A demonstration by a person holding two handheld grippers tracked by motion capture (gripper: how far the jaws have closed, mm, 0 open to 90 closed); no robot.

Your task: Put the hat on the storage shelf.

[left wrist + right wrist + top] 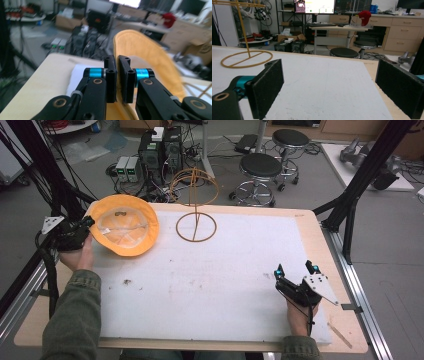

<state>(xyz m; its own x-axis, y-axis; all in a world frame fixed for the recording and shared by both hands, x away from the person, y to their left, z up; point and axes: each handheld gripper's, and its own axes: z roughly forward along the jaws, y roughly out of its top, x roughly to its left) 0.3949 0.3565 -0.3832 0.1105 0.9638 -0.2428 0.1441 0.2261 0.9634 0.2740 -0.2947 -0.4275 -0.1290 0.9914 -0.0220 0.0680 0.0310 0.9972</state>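
L gripper (86, 224) is clamped on the brim of the orange bucket hat (125, 225), at the hat's left edge. In the left gripper view the jaws stand nearly together with the brim (120, 82) pinched between the pads, so it's a firm edge grip, not a scoop. Hat is upside down, pale lining (122, 226) facing up, at the far-left corner of the white mat (215, 285), partly hanging past the table edge on that side. Holding by the brim leaves the crown free, probably so it can be lifted and dropped over the wire hat stand (196, 202), which stands just right of the hat, apart from it, ring base on the mat near the far edge.

R gripper (296, 270) is released, jaws wide apart w/ nothing between them, resting low at the near-right of the mat, well apart from hat and stand; likely just parked out of the way.

Room: mid mat is bare, plenty of space to swing the hat right. Tight spots are the table's far edge behind the stand and the black frame post (50, 175) close to the L hand. The stand looks light, so a bump from the brim could tip it
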